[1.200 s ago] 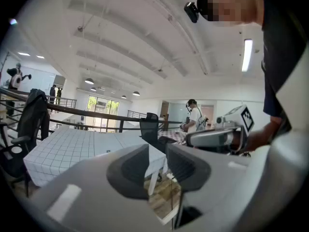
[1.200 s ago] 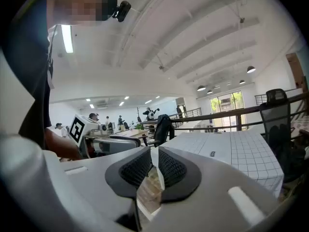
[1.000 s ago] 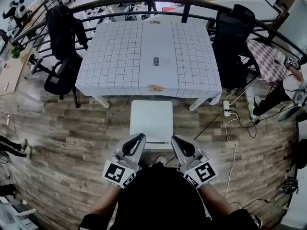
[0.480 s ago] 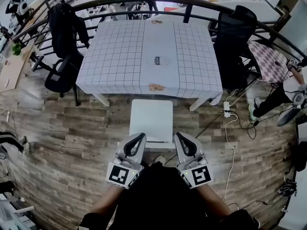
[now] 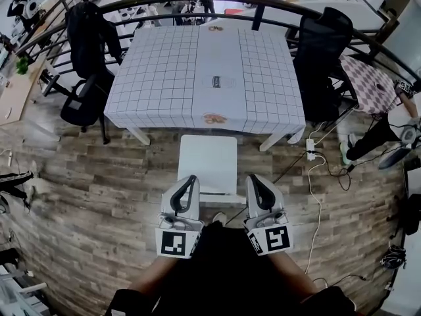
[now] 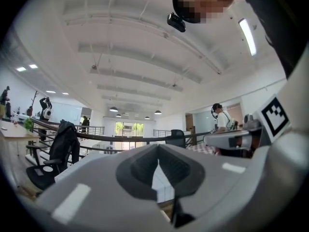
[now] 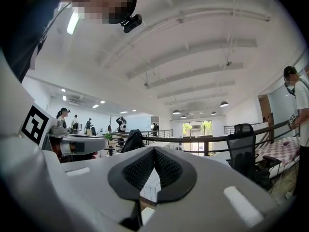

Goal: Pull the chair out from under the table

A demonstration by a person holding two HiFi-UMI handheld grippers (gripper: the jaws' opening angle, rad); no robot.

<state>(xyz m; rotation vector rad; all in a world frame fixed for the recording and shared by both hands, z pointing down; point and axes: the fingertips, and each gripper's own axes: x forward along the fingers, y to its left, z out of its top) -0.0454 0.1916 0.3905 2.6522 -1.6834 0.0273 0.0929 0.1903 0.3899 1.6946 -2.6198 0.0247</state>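
**A:** Where is the chair?

**B:** The white chair (image 5: 207, 160) stands on the wooden floor (image 5: 99, 196) in front of the table (image 5: 158, 78). Its whole seat is out in the open, and its far edge is just beside the table's near edge.

**A:** And relative to the grippers?

**B:** The seat's near edge lies between them. The left gripper (image 5: 190, 178) is at the near-left corner and the right gripper (image 5: 254, 178) is at the near-right corner. Both point level toward the table. I cannot tell from the head view whether either one touches the seat.

**A:** Anything on the table?

**B:** A checked tablecloth (image 5: 263, 78) covers it. There are a few small marks along its plain middle strip, too small to make out.

**A:** How do the jaws stand?

**B:** On both grippers the jaws are closed tip to tip and hold nothing. In each gripper view, a sliver of the checked cloth shows through the gap behind the meeting tips.
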